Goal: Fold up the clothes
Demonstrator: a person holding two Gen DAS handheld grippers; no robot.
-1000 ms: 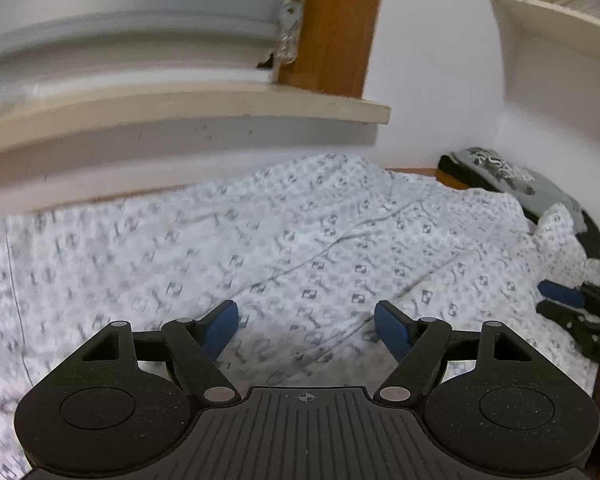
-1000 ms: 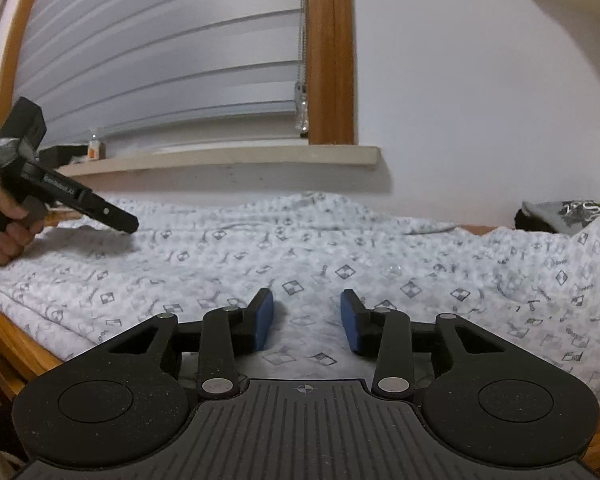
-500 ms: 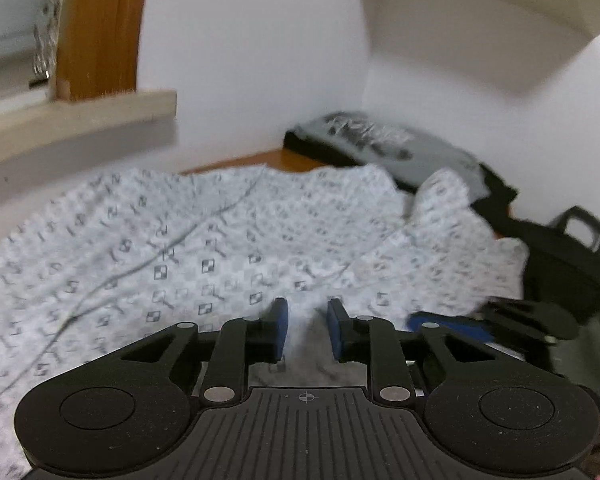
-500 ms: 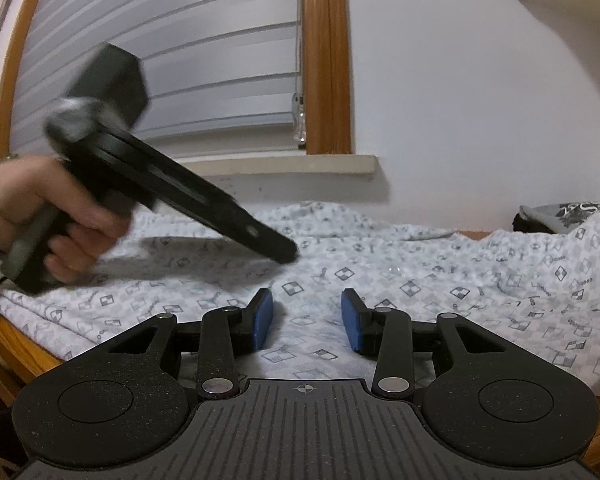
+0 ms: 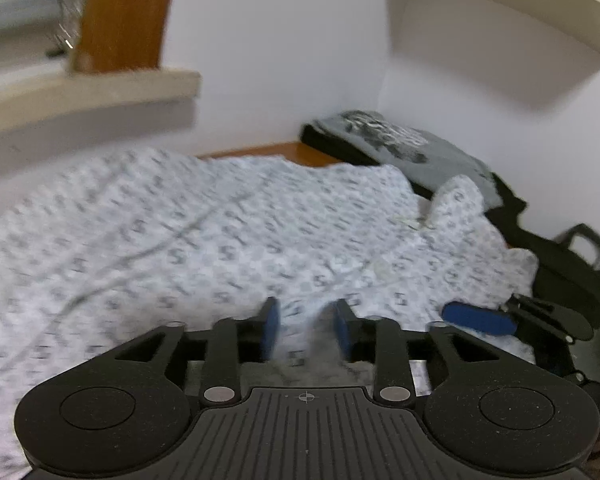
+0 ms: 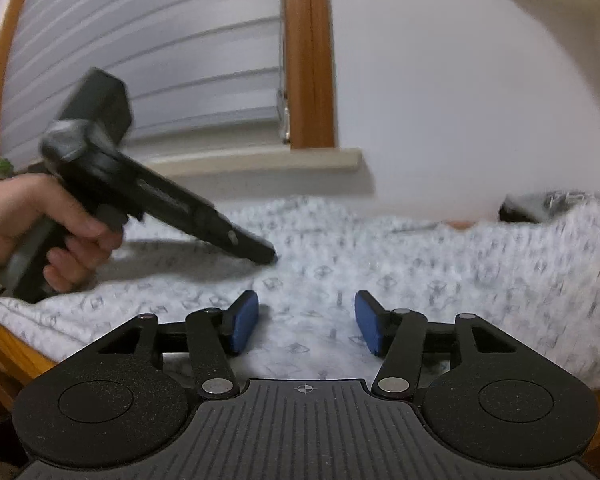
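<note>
While both tools' jaws are opening over the patterned garment (image 5: pixel 228 240) — thin, limp cloth — pinch an edge.

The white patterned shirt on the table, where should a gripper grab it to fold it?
Probably at the near edge of the white patterned shirt, coming in low from the table's front side. It lies spread flat, so only an edge gives the pads something to pinch. The right gripper already hovers there, jaws opening with nothing clamped. The left gripper, also opening, sits over the middle, where flat cloth is harder to catch.
</note>
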